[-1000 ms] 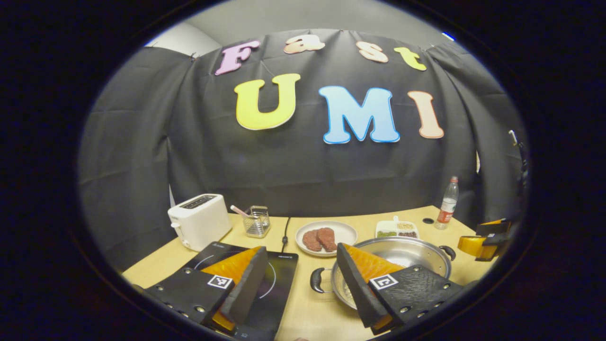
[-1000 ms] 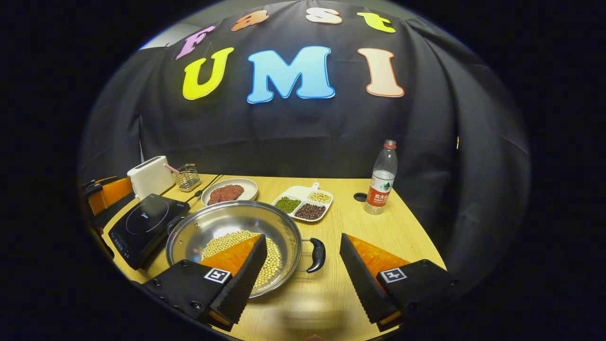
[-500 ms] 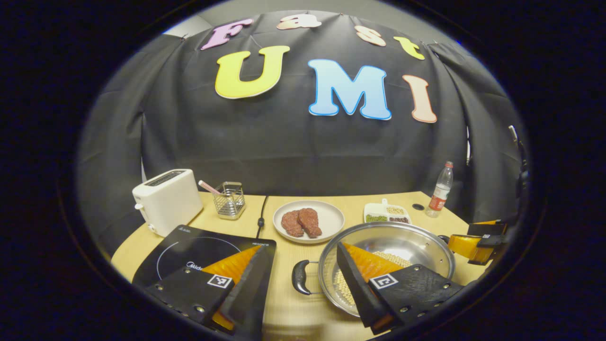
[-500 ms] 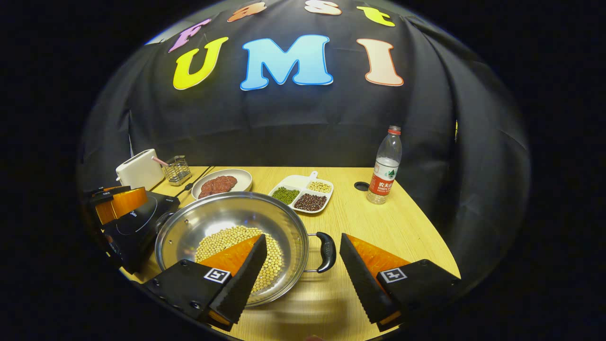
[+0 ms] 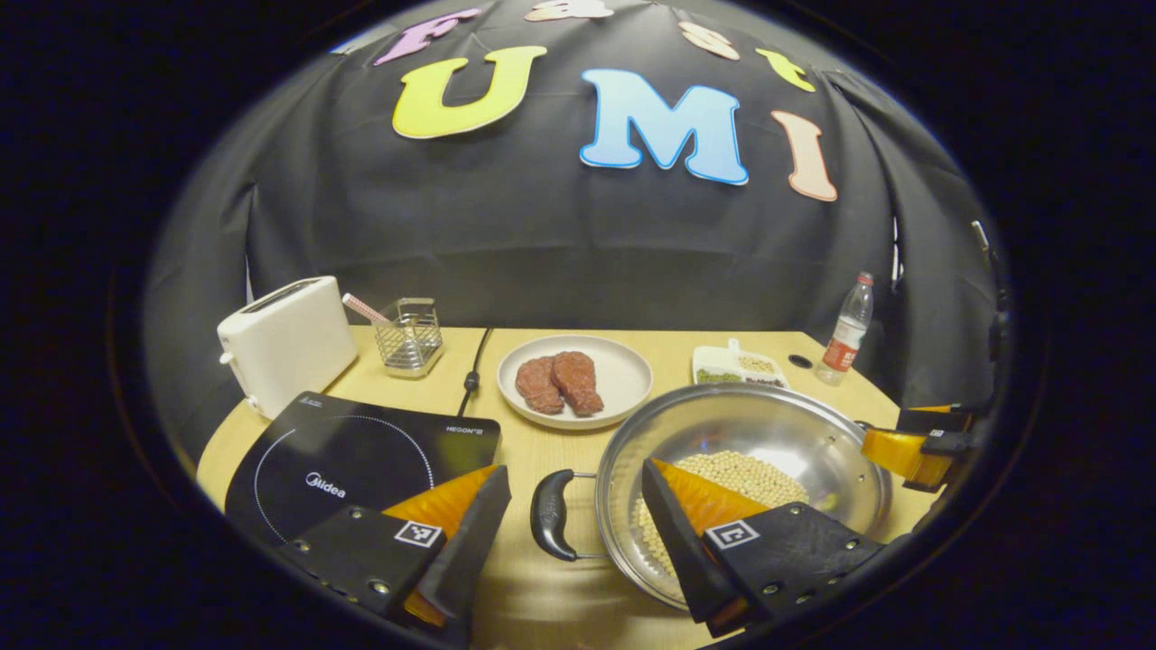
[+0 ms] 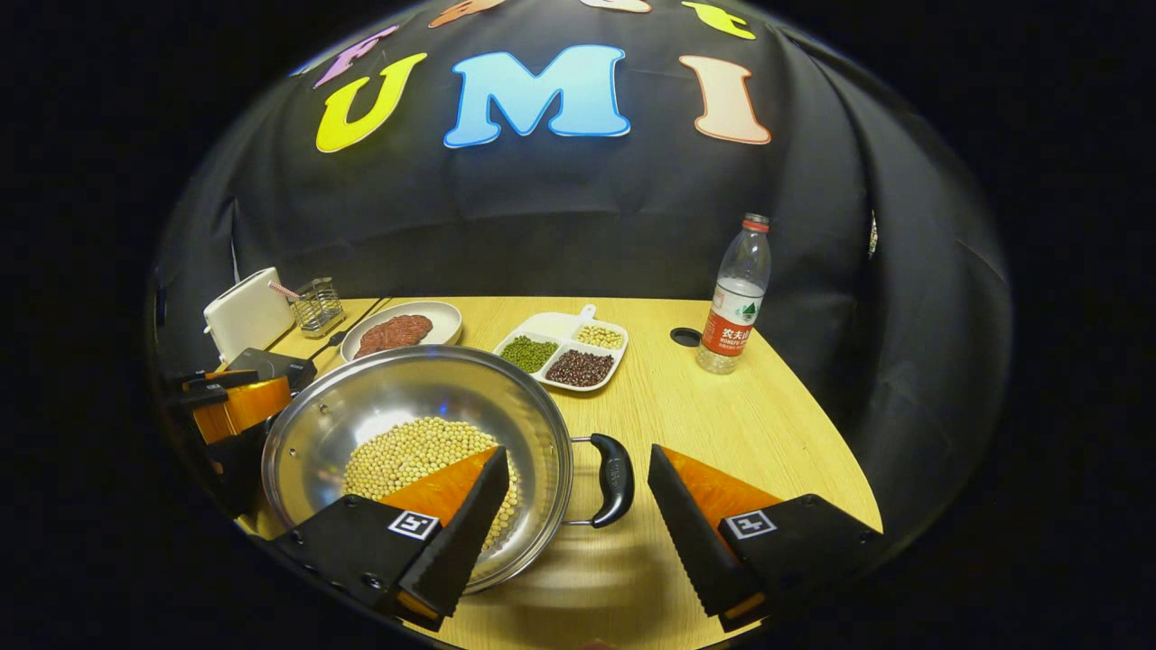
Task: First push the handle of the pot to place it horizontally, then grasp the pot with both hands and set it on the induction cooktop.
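The steel pot [image 5: 722, 422], with soybeans [image 5: 741, 471] in it, rests on the wooden table to the right of the black induction cooktop [image 5: 352, 456]. Its black left handle [image 5: 548, 515] lies in the gap of my open left gripper [image 5: 573, 542], whose right finger hangs over the pot's inside. In the right gripper view the pot [image 6: 388, 388] fills the lower left, and its black right handle [image 6: 614, 478] sits between the fingers of my open right gripper [image 6: 573, 533]. Each gripper also appears far off in the other's view: the right gripper [image 5: 912, 447] and the left gripper [image 6: 230, 402].
Behind the cooktop stand a white toaster [image 5: 284, 343] and a wire holder [image 5: 411, 336]. A plate of meat [image 5: 574, 379], a divided dish of beans [image 6: 562, 352] and a water bottle [image 6: 733, 293] sit toward the back. A black cord [image 5: 474, 375] runs across the table.
Both grippers have come down and in toward the pot. Each handle now lies between a gripper's open fingers. The pot has stayed on the table.
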The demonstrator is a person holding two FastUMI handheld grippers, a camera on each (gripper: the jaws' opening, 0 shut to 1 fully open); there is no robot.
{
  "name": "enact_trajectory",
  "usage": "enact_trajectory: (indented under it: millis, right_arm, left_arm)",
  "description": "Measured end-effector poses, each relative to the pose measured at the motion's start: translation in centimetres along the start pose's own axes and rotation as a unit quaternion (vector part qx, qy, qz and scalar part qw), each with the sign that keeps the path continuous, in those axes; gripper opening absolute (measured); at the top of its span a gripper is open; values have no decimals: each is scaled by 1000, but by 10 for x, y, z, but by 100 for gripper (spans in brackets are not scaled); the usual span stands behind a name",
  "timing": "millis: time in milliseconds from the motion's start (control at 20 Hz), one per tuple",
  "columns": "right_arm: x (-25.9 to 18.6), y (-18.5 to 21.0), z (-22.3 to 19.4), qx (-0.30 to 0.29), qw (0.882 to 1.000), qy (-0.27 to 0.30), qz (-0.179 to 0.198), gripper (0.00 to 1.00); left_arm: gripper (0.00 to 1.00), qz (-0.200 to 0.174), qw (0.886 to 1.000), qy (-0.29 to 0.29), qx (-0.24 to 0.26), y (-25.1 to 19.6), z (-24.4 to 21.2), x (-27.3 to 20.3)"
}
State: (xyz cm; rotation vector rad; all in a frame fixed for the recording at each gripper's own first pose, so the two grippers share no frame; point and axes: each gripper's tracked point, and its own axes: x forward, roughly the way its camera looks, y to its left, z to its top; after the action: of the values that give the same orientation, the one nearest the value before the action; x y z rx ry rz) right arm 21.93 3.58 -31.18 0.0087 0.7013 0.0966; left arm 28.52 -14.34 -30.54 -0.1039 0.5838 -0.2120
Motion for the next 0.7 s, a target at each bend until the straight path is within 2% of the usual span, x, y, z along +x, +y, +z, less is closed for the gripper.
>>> enact_trajectory:
  millis: [200,250,300,350,450,500,550,700]
  right_arm:
    - [10,-1,-9,-3,1000,14,-3,99]
    - [14,-1,-10,-5,1000,18,-4,96]
    - [17,-1,-13,-5,1000,21,-5,96]
    - [19,-2,-14,-5,1000,24,-5,99]
    - [25,-3,-16,0,1000,29,-7,99]
    - [28,-4,-17,3,1000,31,-7,96]
    - [30,-4,-18,5,999,33,-8,99]
    - [34,-7,-19,9,999,37,-12,99]
  left_arm:
    - [90,0,1000,21,1,0,-15,11]
    - [90,2,1000,25,5,0,-18,11]
    - [87,2,1000,28,6,0,-21,14]
    - [87,2,1000,31,6,-1,-23,16]
    - [90,4,999,34,6,-1,-25,18]
    - [90,5,999,36,6,-1,-26,19]
    - [90,8,999,38,5,-1,-28,21]
    - [90,8,999,45,4,-1,-31,25]
